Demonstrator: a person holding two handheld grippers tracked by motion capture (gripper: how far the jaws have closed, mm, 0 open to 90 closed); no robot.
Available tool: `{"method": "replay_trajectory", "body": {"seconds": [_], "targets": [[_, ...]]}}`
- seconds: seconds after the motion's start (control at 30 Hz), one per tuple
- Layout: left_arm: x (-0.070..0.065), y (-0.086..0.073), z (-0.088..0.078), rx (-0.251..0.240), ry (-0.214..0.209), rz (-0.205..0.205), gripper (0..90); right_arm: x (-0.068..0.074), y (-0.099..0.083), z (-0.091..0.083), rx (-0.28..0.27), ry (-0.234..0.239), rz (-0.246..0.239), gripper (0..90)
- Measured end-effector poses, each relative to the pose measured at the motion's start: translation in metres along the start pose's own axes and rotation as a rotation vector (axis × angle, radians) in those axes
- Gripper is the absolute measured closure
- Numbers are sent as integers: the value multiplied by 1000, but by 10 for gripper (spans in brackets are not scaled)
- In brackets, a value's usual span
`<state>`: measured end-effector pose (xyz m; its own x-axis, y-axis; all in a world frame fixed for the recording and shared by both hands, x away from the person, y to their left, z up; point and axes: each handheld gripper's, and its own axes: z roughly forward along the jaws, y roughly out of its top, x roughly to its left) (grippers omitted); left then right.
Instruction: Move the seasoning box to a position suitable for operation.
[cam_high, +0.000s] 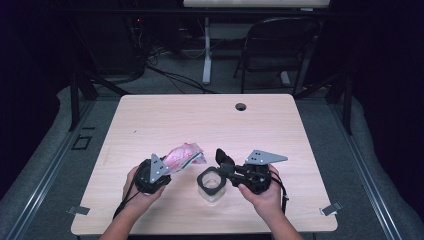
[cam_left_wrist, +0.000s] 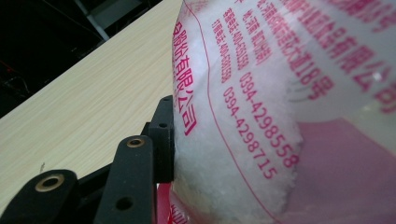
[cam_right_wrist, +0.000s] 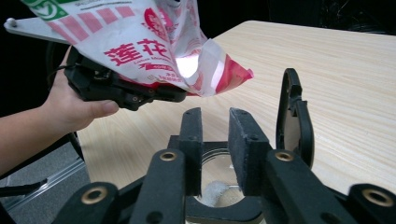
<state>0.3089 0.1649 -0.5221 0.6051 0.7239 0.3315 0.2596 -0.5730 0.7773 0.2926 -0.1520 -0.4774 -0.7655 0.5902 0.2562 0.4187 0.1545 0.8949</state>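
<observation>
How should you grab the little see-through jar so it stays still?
Probably pinch the jar by its square black collar, coming from the right gripper's side. The collar has flat edges, while the clear body looks round and slippery. The open lid stands up at the rim, and the bag hangs left.

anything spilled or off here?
No spill visible on the table. The bag, clamped in the left gripper, tilts with its torn mouth toward the jar but ends short of its opening. The jar's flip lid stands open, a little white powder inside. The right gripper straddles the jar's rim.
</observation>
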Motion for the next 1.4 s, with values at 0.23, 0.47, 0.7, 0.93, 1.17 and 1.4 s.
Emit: {"method": "replay_trajectory", "body": {"seconds": [0.23,0.47,0.7,0.93,1.17,1.4], "targets": [[0,-1,-3,6,11,10,590,-2,1,3,8,-14,-1,794],[1,-2,-4,7,20,13,591,-2,1,4,15,-18,-6,796],[0,-2,-4,2,29,17,591,-2,1,5,12,-17,-4,796],[-1,0,-6,2,47,42,591,-2,1,4,9,-22,-5,795],[-5,3,-8,0,58,79,591,-2,2,2,-9,-27,-7,792],[-9,4,-7,9,69,119,592,-2,1,4,-5,-25,-6,794]]}}
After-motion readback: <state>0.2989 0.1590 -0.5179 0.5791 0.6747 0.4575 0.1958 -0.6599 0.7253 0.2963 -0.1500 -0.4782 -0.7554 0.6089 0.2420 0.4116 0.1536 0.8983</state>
